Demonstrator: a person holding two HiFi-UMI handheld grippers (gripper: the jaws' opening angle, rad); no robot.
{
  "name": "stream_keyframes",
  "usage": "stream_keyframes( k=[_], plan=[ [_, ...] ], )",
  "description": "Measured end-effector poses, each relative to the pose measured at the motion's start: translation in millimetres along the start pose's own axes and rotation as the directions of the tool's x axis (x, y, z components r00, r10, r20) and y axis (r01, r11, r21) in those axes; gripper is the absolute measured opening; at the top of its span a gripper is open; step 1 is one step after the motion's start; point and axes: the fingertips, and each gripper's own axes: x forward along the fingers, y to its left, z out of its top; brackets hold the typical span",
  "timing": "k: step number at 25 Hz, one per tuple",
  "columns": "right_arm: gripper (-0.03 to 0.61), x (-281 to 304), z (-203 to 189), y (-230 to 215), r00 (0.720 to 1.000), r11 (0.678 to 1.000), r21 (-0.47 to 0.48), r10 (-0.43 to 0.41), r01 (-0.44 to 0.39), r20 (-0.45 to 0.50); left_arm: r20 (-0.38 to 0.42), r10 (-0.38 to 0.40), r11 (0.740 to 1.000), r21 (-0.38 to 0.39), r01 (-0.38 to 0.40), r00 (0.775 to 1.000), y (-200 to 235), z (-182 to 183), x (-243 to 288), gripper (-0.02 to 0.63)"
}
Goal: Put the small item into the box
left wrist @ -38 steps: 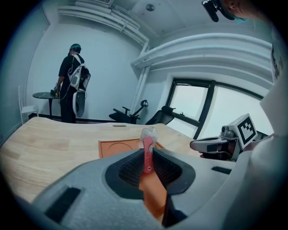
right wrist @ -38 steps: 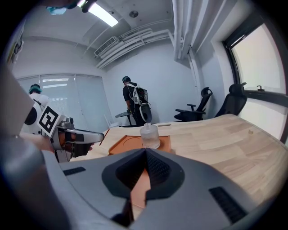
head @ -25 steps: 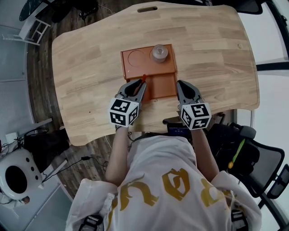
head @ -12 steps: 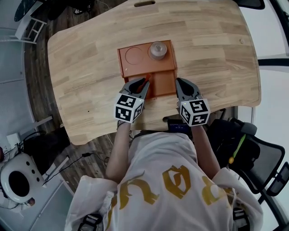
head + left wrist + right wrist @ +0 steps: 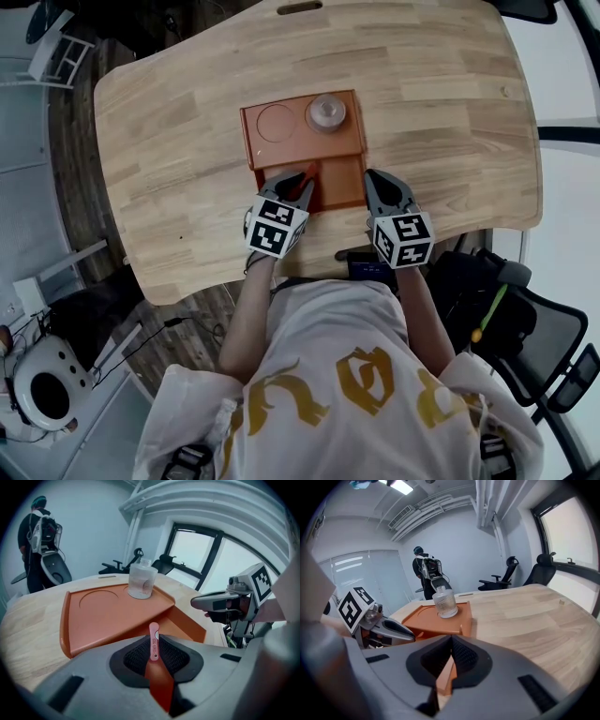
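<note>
An orange box (image 5: 272,155) lies on the wooden table (image 5: 441,112), with two round recesses at its back and an open compartment (image 5: 339,180) at its front. My left gripper (image 5: 300,180) is shut on the small red item (image 5: 153,641), a thin strip, and holds it over the compartment's left part. My right gripper (image 5: 374,180) is at the box's right front wall. Its jaws are shut, with that orange wall (image 5: 444,679) running in between them.
A clear jar (image 5: 325,111) stands in the box's right rear recess; the left recess (image 5: 277,122) holds nothing. The table's near edge lies just under both grippers. A person with a backpack (image 5: 40,531) stands beyond the table, and office chairs (image 5: 536,573) stand near the windows.
My left gripper has shifted slightly right and forward with the red item, further over the front compartment. The right gripper keeps its place at the box's wall.
</note>
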Motion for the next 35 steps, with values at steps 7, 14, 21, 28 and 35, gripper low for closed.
stream_keyframes(
  k=[7,14,21,28,35],
  plan=[
    [0.011,5,-2,-10,1.000,1.000,0.011,-0.003,0.003,-0.013,-0.093,0.002,0.998,0.057,0.003,0.996,-2,-12,18,0.060],
    [0.012,4,-6,-15,1.000,1.000,0.029,0.001,0.000,-0.020,-0.183,0.025,0.990,0.142,0.002,0.983,-5,-22,31,0.060],
    [0.011,3,-10,-25,1.000,0.999,0.050,-0.007,0.009,-0.028,-0.214,0.030,0.986,0.164,0.006,0.976,-4,-26,41,0.060],
    [0.011,5,-10,-23,0.999,0.998,0.057,-0.002,0.004,-0.032,-0.208,0.041,0.988,0.155,-0.009,0.977,0,-25,45,0.060],
    [0.011,8,-9,-21,0.999,0.998,0.056,0.003,-0.001,-0.033,-0.203,0.028,0.991,0.136,0.000,0.979,3,-24,48,0.060]
  ],
)
